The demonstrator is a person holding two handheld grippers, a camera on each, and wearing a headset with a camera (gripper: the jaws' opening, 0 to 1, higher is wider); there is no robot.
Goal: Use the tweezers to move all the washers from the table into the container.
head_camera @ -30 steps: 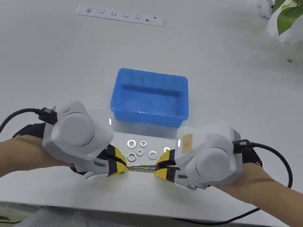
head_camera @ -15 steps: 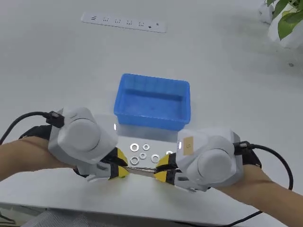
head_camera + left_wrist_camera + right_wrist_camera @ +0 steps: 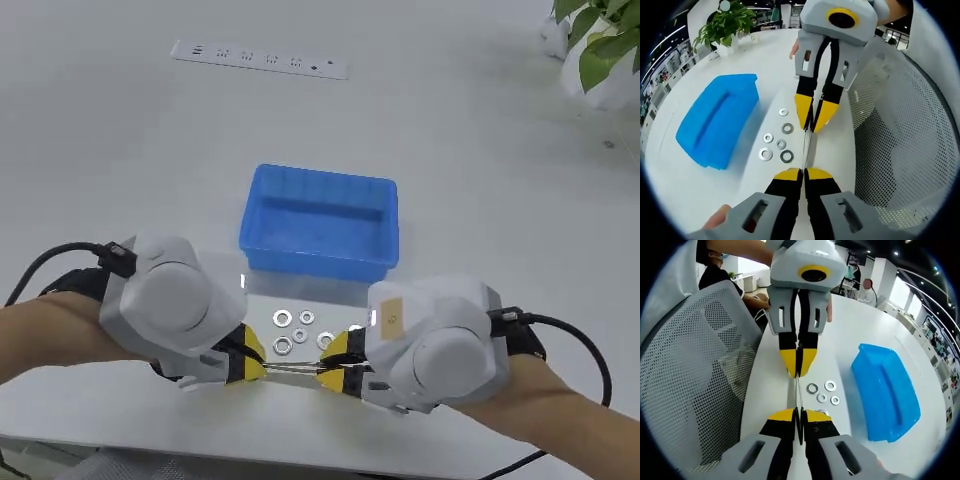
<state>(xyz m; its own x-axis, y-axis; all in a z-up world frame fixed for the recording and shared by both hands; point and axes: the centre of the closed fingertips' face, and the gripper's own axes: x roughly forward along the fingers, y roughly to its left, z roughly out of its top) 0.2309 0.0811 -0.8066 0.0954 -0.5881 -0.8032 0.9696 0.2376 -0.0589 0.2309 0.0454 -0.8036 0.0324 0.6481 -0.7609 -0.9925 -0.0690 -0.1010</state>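
Inward, left gripper (image 3: pixel 252 366) and right gripper (image 3: pixel 333 372) pinch tweezers (image 3: pixel 290 369)

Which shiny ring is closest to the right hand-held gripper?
The washer at the end of the group, just beside the yellow tip of the right hand-held gripper. The other five lie farther back, alongside the tweezers.

Plant (image 3: pixel 598 50) partly beyond frame edge

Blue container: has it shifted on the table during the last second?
No. The blue container keeps its spacing from the power strip behind it and the washers in front; the head camera shifted, not the container.
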